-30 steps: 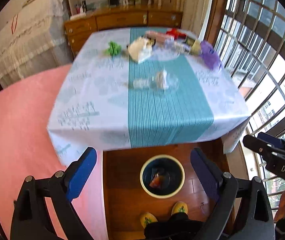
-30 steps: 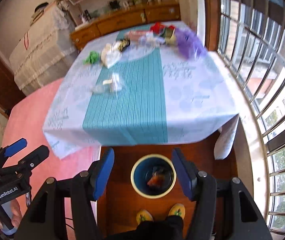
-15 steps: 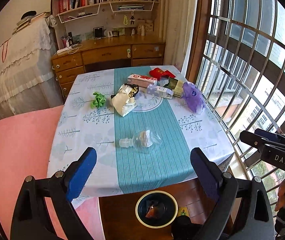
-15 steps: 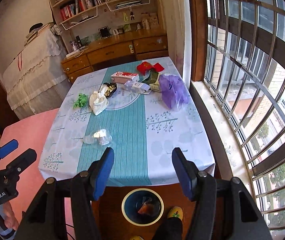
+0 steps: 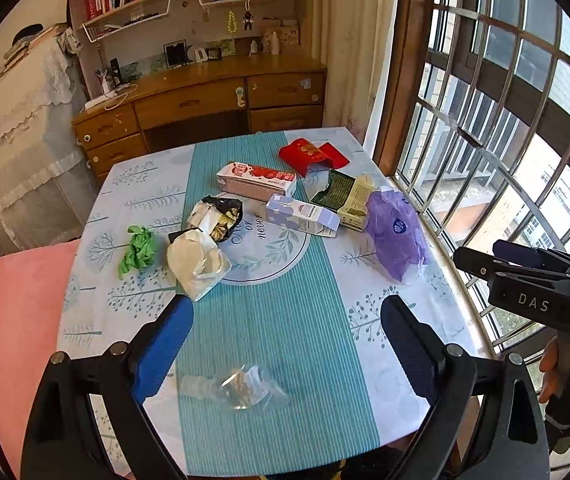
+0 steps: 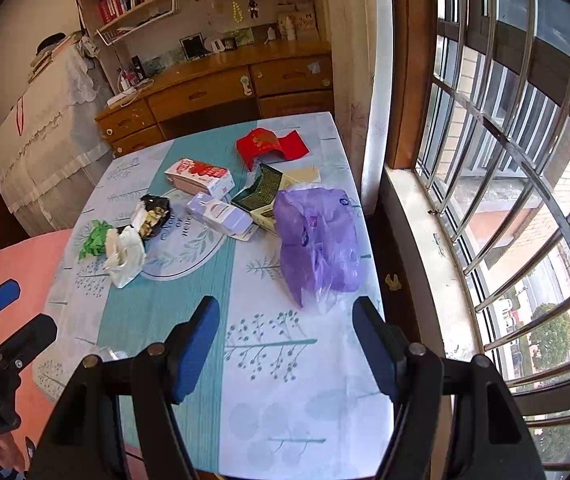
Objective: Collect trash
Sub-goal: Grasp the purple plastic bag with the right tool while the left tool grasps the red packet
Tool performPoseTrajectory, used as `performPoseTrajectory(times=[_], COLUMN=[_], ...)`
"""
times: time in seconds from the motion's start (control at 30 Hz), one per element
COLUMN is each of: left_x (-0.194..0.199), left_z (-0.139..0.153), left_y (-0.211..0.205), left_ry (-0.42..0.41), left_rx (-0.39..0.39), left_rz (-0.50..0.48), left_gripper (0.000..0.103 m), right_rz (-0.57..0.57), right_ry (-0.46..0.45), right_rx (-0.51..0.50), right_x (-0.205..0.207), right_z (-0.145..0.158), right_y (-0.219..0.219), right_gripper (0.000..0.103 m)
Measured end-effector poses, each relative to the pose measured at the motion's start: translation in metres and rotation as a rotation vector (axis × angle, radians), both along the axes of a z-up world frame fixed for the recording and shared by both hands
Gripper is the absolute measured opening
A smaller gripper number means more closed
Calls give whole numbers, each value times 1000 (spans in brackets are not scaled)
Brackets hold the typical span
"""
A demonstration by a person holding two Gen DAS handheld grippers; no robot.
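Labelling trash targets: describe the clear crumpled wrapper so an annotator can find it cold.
Start at the teal striped runner down the middle of the table. Follow it to the near edge; the clear wrapper lies there alone, far from the clutter. It is the only see-through piece; everything else is coloured or printed.

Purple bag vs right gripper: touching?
Apart. The right wrist view shows bare tablecloth between the purple bag and the right gripper; its jaws are opening, with nothing between them.
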State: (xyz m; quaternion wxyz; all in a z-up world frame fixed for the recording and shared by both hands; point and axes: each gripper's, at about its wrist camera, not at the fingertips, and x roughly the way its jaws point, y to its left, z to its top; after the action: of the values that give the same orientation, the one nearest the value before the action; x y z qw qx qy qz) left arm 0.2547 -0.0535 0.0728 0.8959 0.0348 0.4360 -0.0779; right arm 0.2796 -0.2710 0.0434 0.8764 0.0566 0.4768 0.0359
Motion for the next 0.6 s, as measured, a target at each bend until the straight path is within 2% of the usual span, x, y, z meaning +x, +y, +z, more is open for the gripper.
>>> performPoseTrajectory(times=[0.13,0.3,0.47,0.6], left_x=[54,112,147,169], left_z=[-20,-47,-72,-86], left_y=[-28,-55,-73,-81], left_ry=[74,166,234,280], left_rx=[14,15,38,32], left_rz=[14,51,60,76], left_gripper=[94,94,94,94], right_rz=[37,87,125,118], right_ry=[85,196,296,350], right_rx=[12,28,70,136], right_x=[55,102,134,144], right_z=[-33,-78,-116,-131], right_y=[-20,-34,-37,-42], right_gripper=[69,69,69,69])
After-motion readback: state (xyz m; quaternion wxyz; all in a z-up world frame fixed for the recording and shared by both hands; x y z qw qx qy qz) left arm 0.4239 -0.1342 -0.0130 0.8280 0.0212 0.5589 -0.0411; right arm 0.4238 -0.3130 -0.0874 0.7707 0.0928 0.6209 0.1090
